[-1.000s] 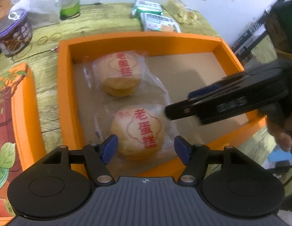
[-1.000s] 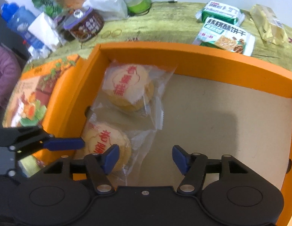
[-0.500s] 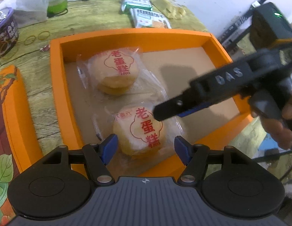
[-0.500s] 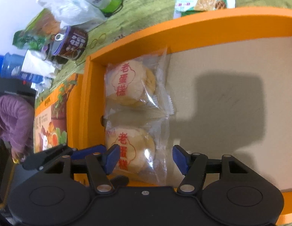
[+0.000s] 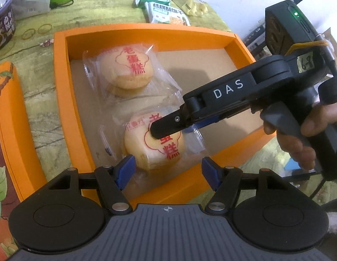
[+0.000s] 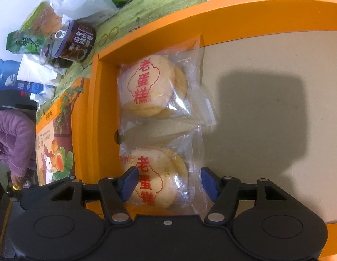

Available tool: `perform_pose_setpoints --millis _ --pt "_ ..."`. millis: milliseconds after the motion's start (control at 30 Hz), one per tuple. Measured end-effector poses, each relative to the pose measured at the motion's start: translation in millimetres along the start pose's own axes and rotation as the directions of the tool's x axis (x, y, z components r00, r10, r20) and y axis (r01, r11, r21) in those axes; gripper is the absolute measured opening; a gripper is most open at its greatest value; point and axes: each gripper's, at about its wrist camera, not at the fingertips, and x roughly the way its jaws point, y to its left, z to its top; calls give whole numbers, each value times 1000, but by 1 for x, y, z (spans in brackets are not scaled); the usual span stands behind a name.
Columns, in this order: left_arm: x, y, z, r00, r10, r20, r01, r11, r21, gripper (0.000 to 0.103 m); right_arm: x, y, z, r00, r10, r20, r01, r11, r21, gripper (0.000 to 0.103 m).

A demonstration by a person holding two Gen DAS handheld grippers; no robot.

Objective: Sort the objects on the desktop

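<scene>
Both grippers stand spread over the near wrapped cake (image 6: pixel 157 180) in the orange box (image 5: pixel 59 87). The right gripper (image 6: pixel 169 183) straddles it untouched; the left gripper (image 5: pixel 169 171) hovers just short.

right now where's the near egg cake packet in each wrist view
Left wrist: near egg cake packet low centre, just beyond the blue fingertips, the right gripper over it.
Right wrist: same packet low centre, between the blue fingertips.
Shared landmark: the orange box, its left wall beside both cakes.
</scene>
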Motion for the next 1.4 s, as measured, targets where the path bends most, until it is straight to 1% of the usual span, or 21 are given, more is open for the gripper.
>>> perform_pose_setpoints --millis 267,500,567,700,800,900,967,1067,1167,1333,1400 --pt "-1 -1 -7 1000 -17 -6 17 1000 6 67 0 2 -6 1000 -5 0 5 1000 -2 62" --pt "-4 1 -7 1000 -19 -2 19 1000 -12 67 -1 0 -4 1000 -3 -2 3 1000 -2 62" --pt "-9 2 -6 1000 -15 6 15 1000 -14 67 -4 0 -3 1000 -12 5 12 1000 -1 62" --pt "-22 3 4 998 -7 58 7 1000 -2 67 -21 0 1 999 -24 42 24 1000 -12 62" --pt "-27 6 18 994 15 105 -16 1000 13 67 -38 -1 11 996 -19 93 19 1000 -1 62" --pt "-20 11 34 989 53 138 -56 998 19 67 -51 -3 24 990 -6 140 3 1000 23 62" --pt "-13 15 46 985 75 153 -78 997 15 67 -53 -5 36 987 3 158 -10 999 41 62" --pt "-1 21 60 984 80 162 -82 997 8 68 -50 -3 52 984 10 175 -18 999 49 62" --pt "8 26 69 985 83 154 -85 996 8 68 -39 1 67 984 7 176 -14 999 37 62" --pt "16 31 73 988 73 134 -77 997 22 68 -18 4 80 989 2 148 -8 999 36 62" --pt "17 31 73 989 72 129 -76 997 28 68 -14 5 81 991 1 136 -6 999 37 59"
